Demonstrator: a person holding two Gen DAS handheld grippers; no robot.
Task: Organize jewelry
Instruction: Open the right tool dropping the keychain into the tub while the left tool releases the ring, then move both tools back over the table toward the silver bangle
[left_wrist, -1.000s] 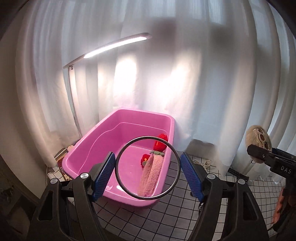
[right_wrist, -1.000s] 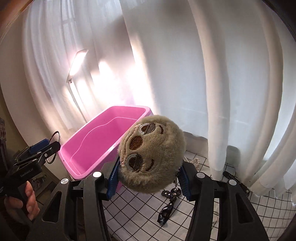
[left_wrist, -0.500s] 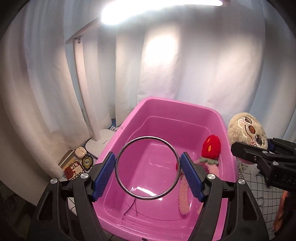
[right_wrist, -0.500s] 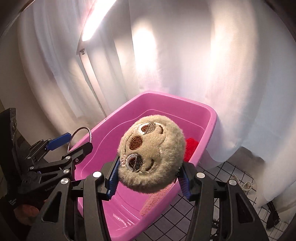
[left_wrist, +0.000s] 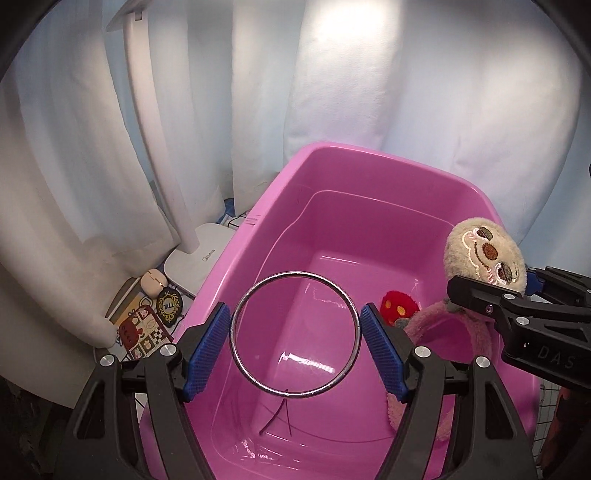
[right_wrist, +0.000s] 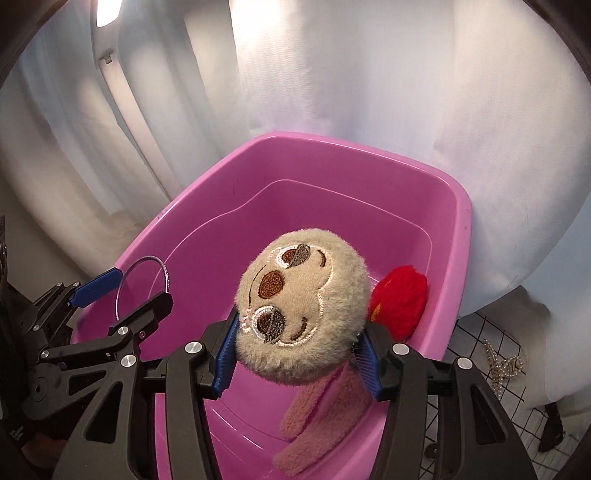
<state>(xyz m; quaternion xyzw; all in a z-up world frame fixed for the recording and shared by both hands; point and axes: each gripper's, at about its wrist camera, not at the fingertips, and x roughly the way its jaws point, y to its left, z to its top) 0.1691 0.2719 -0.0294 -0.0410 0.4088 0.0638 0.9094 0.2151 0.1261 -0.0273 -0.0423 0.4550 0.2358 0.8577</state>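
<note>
Both grippers hang over the open pink tub (left_wrist: 369, 177), whose raised rim runs unbroken around a wide, mostly bare glossy floor; only its right side is taken up, by a red plush piece (left_wrist: 400, 308) and a pink fuzzy band (left_wrist: 439, 325) lying against that wall. White curtains (left_wrist: 406, 92) close in behind the tub's far rim and left side, and a white lamp pole (left_wrist: 159, 147) rises from a base printed "Midea" (left_wrist: 199, 254) just outside the left rim, next to a small beige case (left_wrist: 155, 282), a dark badge (left_wrist: 169, 305) and a patterned card (left_wrist: 142, 334). The left gripper (left_wrist: 295, 332) tilts downward over the tub's middle with a thin metal bangle (left_wrist: 295, 332) upright between its blue pads; the ring's sides sit right at the pads, though whether both truly press on it is hard to judge. The right gripper (right_wrist: 299, 354) also points down, over the right half of the tub, pinching a round tan sloth-face plush (right_wrist: 303, 310) between its pads, the face turned toward the camera. From the left wrist view its black body shows the letters "DAS". Outside the tub's right rim, a beaded chain (right_wrist: 504, 363) lies on the white grid-patterned bench (right_wrist: 480, 373).
</note>
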